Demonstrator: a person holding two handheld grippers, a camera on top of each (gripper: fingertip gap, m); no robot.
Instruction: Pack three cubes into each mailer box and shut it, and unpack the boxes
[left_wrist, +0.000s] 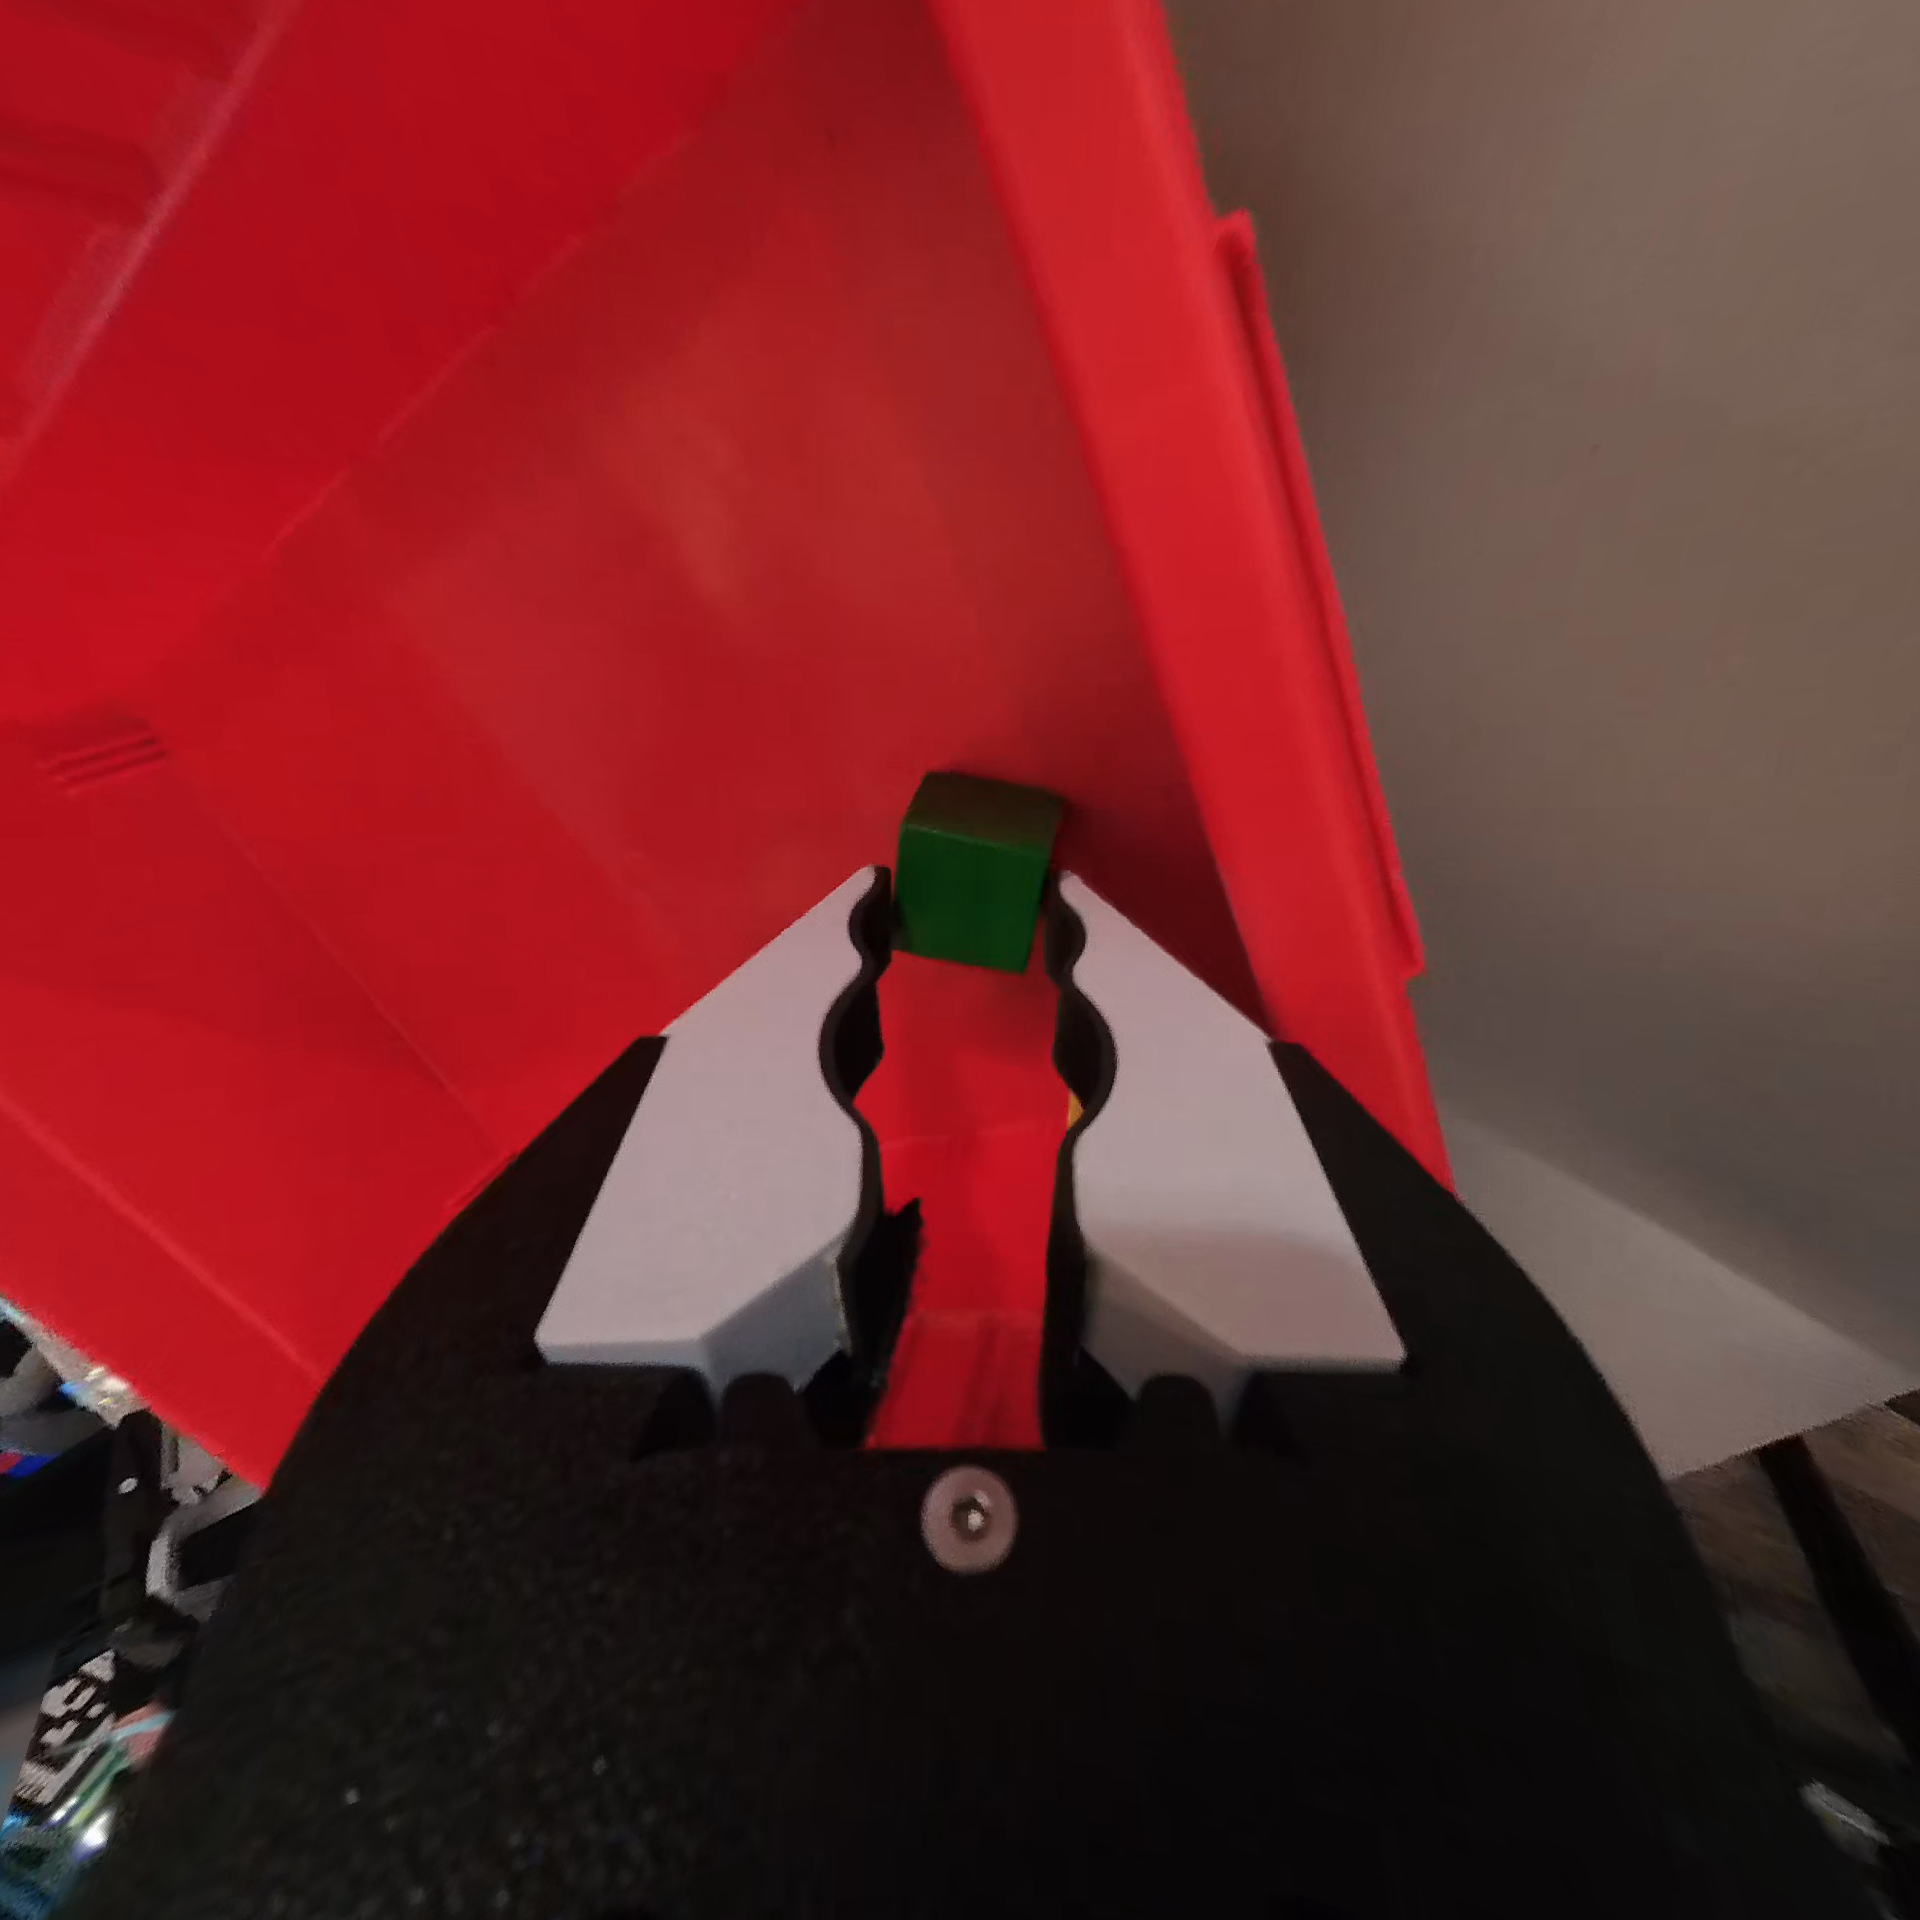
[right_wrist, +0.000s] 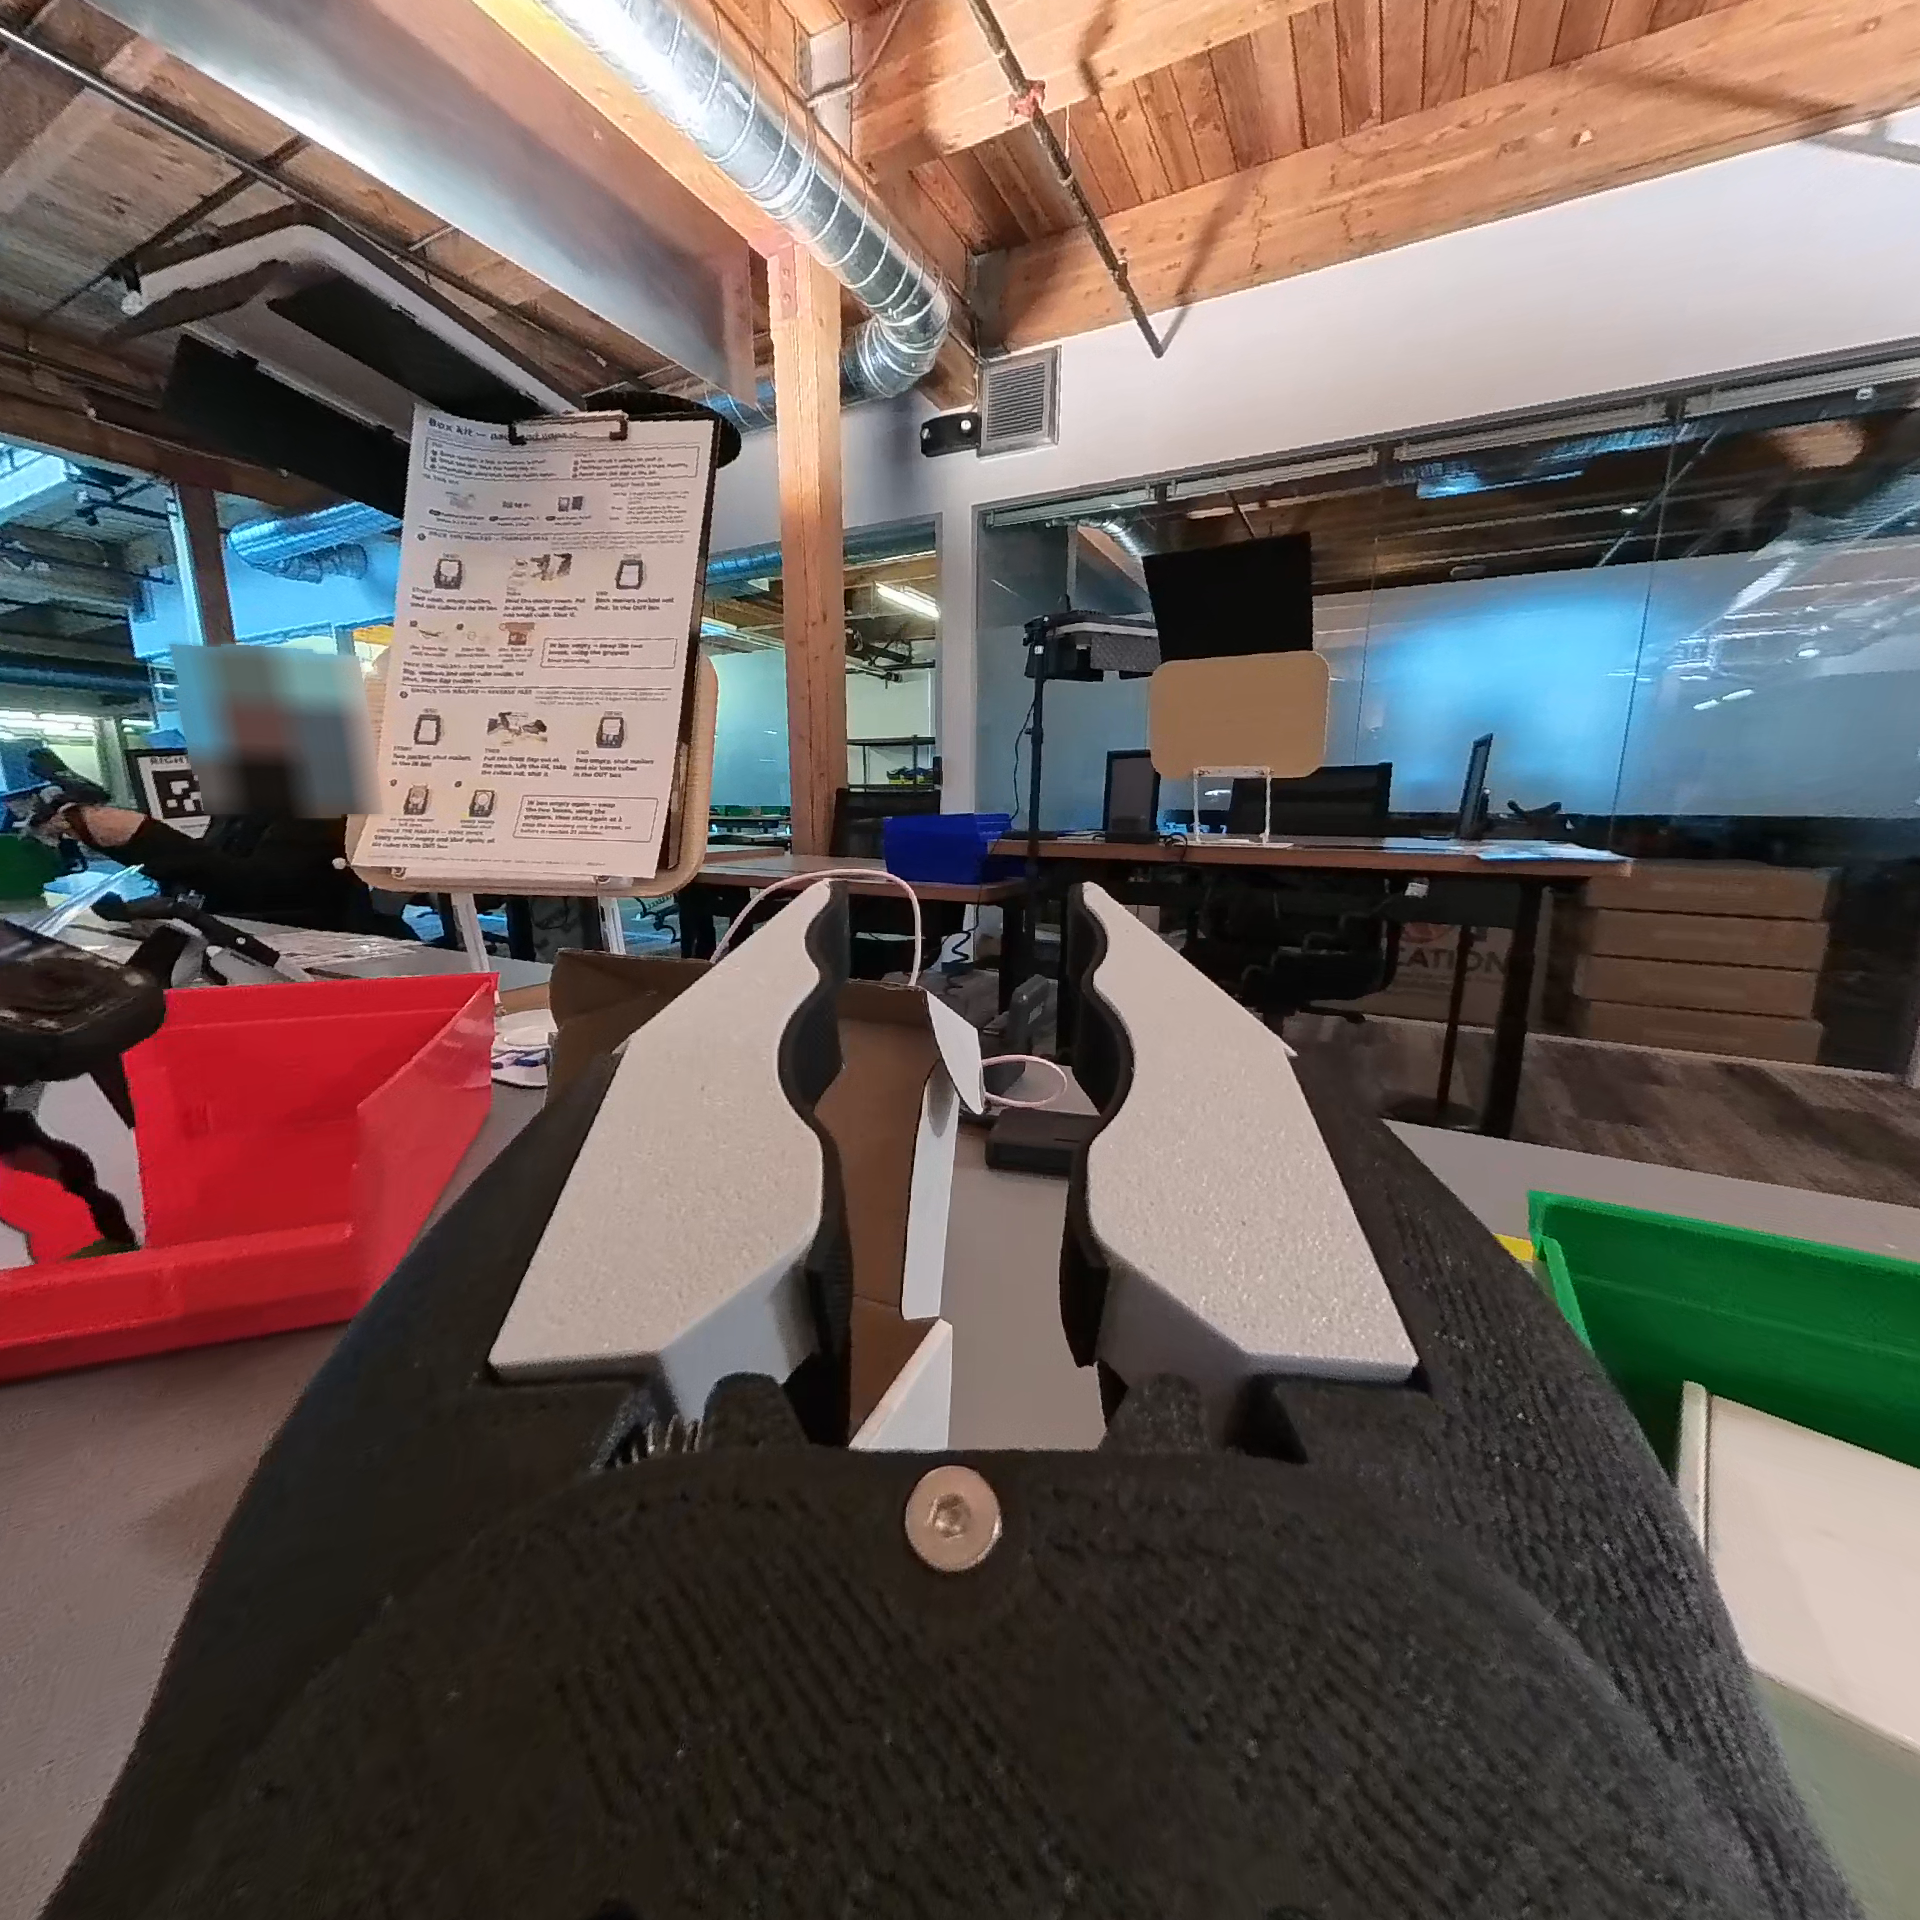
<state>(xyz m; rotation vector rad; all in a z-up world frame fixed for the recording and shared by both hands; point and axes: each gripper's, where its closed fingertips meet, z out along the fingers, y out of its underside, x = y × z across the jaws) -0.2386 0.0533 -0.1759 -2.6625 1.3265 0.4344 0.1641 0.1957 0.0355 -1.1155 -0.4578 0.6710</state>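
Note:
In the left wrist view, my left gripper (left_wrist: 966, 914) reaches down into the red bin (left_wrist: 520, 520). Its two fingertips are closed on the sides of a small green cube (left_wrist: 971, 894) that sits by the bin's right wall. In the right wrist view, my right gripper (right_wrist: 961, 935) is open and hovers over an open cardboard mailer box (right_wrist: 883, 1081). The box's white side flap (right_wrist: 930, 1195) stands between the fingers without being pressed. The red bin (right_wrist: 312, 1122) lies to the left of it, with the left gripper (right_wrist: 73, 1216) dipping into it.
A green bin (right_wrist: 1714, 1330) holding a white box (right_wrist: 1818, 1558) stands at the right on the grey table (right_wrist: 156, 1507). A small black device (right_wrist: 1039, 1138) with a white cable lies behind the mailer. An instruction sheet on a stand (right_wrist: 551, 644) stands at the back.

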